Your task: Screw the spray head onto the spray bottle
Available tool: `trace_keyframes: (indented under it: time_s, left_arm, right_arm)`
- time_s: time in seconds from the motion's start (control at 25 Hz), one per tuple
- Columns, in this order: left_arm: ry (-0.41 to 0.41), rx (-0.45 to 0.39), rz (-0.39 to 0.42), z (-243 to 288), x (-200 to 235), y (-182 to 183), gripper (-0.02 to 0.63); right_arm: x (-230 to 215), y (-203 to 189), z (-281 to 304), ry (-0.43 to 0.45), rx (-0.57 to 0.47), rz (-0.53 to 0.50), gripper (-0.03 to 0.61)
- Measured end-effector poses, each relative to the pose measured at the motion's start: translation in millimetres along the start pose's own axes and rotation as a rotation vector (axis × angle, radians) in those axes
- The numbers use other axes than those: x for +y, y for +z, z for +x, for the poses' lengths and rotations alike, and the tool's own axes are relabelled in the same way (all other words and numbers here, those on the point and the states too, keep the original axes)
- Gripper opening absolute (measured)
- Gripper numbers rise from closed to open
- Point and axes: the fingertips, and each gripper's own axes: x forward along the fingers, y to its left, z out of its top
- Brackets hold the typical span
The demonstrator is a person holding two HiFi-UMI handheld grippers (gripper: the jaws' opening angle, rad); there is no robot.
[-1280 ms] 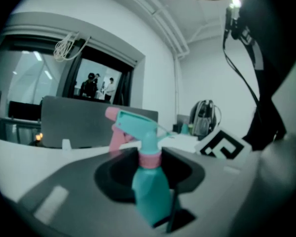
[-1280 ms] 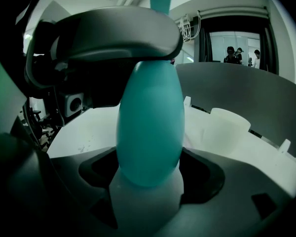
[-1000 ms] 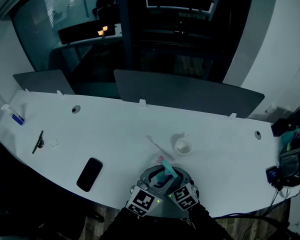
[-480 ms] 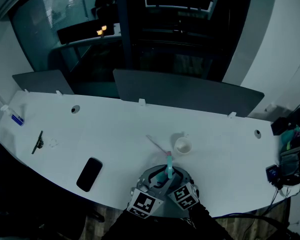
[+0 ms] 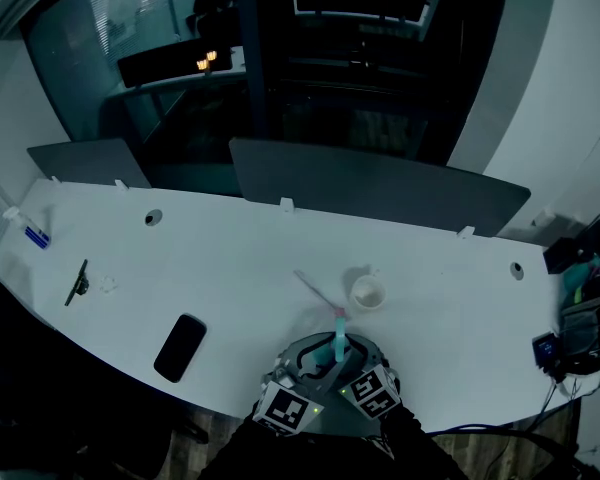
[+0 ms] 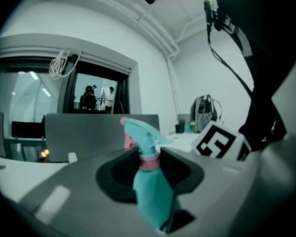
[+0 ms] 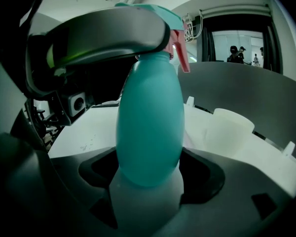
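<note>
A: Left gripper first. Fingers?

B: About half closed. They have just been closing and now clamp the spray head around its pink collar. The head pokes up above them.

A: Right gripper?

B: Its fingers are closed around the teal belly of the spray bottle, lower down than the left fingers. The bottle stands upright between both pairs of fingers.

A: So the head is on the bottle?

B: It sits on the neck, with the collar touching the body. Can't tell how far it's screwed on.

A: How close are the two grippers?

B: Tight together. The right one's marker cube is just beside the left fingers.

A: What's further out?

B: A white cup stands on the surface, just past the fingers and slightly right. A thin pale stick lies next to it, straight beyond the fingers. A dark phone lies flat, well to the left of the fingers. A dark partition panel stands far beyond them at the back edge.
</note>
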Motion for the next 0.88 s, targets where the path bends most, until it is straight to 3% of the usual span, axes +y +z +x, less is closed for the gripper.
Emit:
trace_keyframes:
  time_s: [0.08,0.24,0.32,0.4,0.56,0.68,0.76,0.8,0.88]
  left_arm:
    - [-0.062,0.021,-0.009,-1.9,-1.7,-2.1,0.132]
    - [-0.178,0.052,0.025,-10.0,-5.2,-1.7,0.132]
    - [-0.194,0.054,0.033,-11.2,-6.2,-1.7,0.133]
    - [-0.166,0.048,0.03,-11.1,-5.6,-1.2,0.133]
    - [-0.008,0.02,-0.015,-11.9,0.7,-0.6,0.133]
    - [0.121,0.0,-0.029,-10.4,3.6,3.6,0.132]
    - [0.157,0.0,-0.022,-7.7,1.8,4.7,0.132]
    - [0.158,-0.003,-0.024,-6.8,0.8,4.9,0.132]
    - [0.116,-0.018,-0.044,-6.7,-0.9,4.9,0.132]
  right_arm:
    - [3.5,-0.9,-0.4,0.074,-0.004,-0.055,0.393]
    - [15.9,-2.9,-0.1,0.336,-0.012,-0.217,0.394]
    - [19.5,-3.9,-1.1,0.388,0.001,-0.238,0.394]
    - [19.1,-3.8,-6.9,0.341,0.005,-0.184,0.396]
    - [3.1,13.9,-38.4,0.026,-0.158,0.123,0.396]
    - [4.5,17.3,-37.8,-0.144,-0.161,0.233,0.396]
    - [4.3,21.8,-32.0,-0.187,-0.165,0.262,0.39]
    - [3.8,23.5,-31.4,-0.183,-0.178,0.265,0.336]
    - [3.8,23.0,-32.6,-0.137,-0.2,0.237,0.333]
